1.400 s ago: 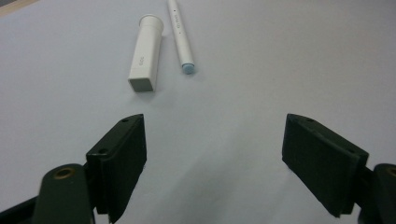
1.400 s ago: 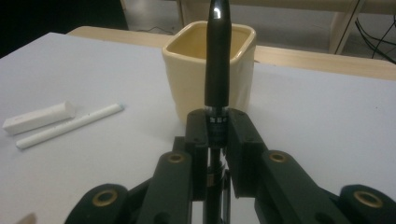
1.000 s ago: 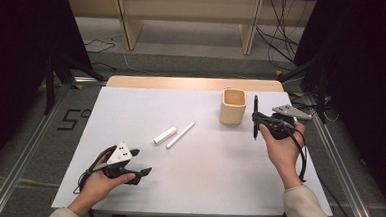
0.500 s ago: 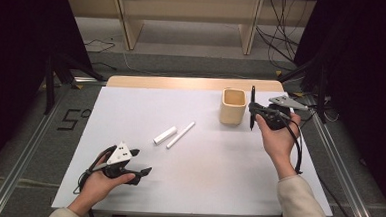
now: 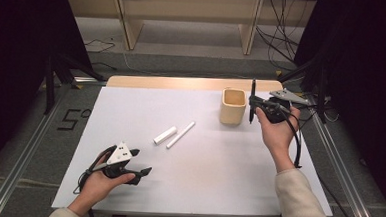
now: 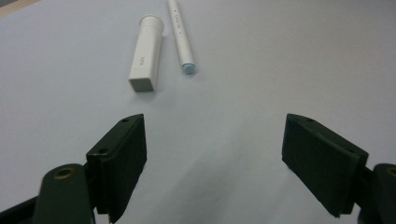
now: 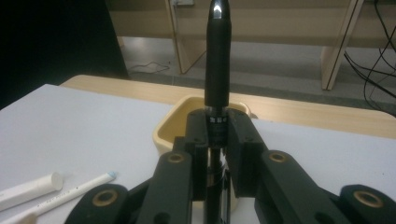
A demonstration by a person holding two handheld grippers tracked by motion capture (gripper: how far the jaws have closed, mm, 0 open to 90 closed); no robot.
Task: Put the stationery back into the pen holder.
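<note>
at the near left of the white table (image 5: 202, 184) the left gripper (image 5: 140, 161) rests low in the person's left hand (image 5: 99, 181), its jaws spread wide with nothing between them; in the left gripper view the bare tabletop shows in the gap. ahead of those jaws, well apart from them, lie a white cap (image 6: 146, 59) and a white pen (image 6: 180, 36) with a pale blue tip, just beside each other near the table's middle. farther right stands a tan cup (image 5: 233, 105), upright and open at the top. at the far right the right gripper (image 5: 253, 102) is clenched on a black pen (image 7: 217, 56), which stands upright between the jaws, held just beside the cup's right side and raised off the table; in the right gripper view the cup sits directly behind the held pen.
</note>
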